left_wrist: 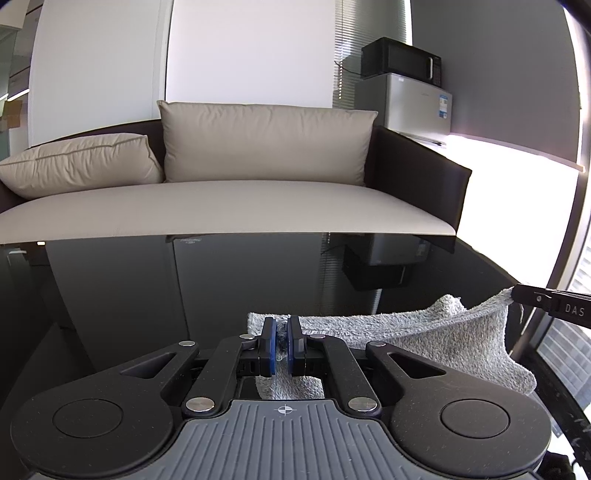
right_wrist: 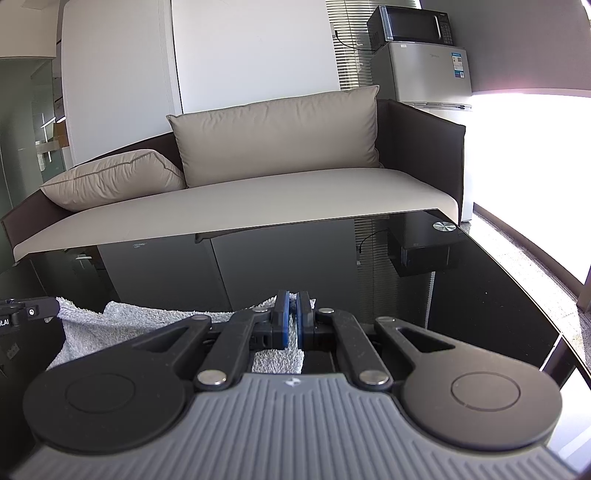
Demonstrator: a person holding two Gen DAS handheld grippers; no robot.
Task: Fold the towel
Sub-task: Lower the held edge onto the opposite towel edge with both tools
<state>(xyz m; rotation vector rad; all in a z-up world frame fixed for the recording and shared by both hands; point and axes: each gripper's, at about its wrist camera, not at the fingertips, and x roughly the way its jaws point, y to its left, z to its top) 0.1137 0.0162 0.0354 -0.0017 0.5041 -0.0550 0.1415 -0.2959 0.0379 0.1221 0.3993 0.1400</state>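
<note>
A grey terry towel is held up over the near part of a black glass table. My left gripper is shut on the towel's left corner, with cloth pinched between its blue pads. My right gripper is shut on the other corner of the towel. The right gripper's tip shows at the right edge of the left wrist view, holding the raised corner. The left gripper's tip shows at the left edge of the right wrist view. The towel sags between the two grippers.
A beige sofa with two cushions stands just behind the table's far edge. A microwave sits on a small silver fridge at the back right. A round metal disc is set in the table's far right corner. A bright window is at the right.
</note>
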